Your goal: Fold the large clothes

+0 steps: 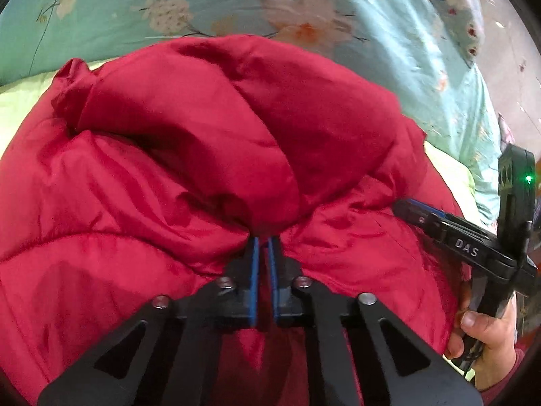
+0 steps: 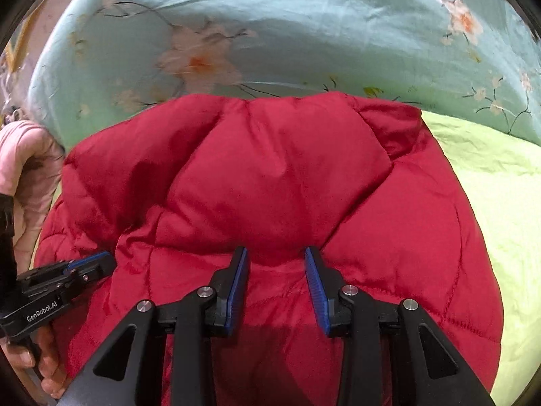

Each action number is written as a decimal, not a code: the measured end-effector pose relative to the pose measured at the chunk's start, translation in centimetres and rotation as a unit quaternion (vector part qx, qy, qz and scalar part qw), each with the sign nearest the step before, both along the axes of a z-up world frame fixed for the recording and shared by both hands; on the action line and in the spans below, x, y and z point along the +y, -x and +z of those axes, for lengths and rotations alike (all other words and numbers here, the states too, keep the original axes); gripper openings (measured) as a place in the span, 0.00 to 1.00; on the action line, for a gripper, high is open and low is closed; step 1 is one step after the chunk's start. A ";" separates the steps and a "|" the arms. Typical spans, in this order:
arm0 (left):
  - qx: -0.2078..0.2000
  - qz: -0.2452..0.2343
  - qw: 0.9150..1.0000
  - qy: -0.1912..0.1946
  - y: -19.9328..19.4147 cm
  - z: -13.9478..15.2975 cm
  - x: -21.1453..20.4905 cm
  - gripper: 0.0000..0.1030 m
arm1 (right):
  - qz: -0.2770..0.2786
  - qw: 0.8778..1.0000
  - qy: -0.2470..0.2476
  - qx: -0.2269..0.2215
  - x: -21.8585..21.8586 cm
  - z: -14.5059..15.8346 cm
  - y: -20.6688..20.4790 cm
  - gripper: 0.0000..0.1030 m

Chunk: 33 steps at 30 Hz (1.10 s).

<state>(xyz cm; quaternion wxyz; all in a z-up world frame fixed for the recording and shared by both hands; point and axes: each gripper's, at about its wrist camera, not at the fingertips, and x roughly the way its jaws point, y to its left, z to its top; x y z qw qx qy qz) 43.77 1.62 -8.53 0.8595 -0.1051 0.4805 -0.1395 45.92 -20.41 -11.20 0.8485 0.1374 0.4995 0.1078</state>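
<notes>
Red padded jacket (image 2: 277,182) lies bunched on the lime-green sheet (image 2: 500,182), just in front of a floral pale-blue duvet (image 2: 270,27), with its hood or upper part doubled back over the quilted body. My left gripper (image 1: 263,242) has its blue pads pressed nearly together with a tuck of red fabric drawn in at the tips, so I judge it pinched on the jacket near that folded edge. My right gripper (image 2: 276,255) sits with its jaws apart over the quilting, pads touching or just above the cloth, nothing caught between them. For this step I would hold the left pinch firm as an anchor, bring the right down on a matching spot along the same edge and close on both layers, not just the slippery shell. Then I would lift both evenly and carry the fold across in one level sweep, because puffy fill springs back and slides if one side leads
</notes>
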 end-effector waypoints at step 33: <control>-0.013 0.114 0.992 0.051 1.2 3.0 15.1 0.07 | -0.175 0.983 -0.060 0.002 -13.3 -0.2 3.4 0.35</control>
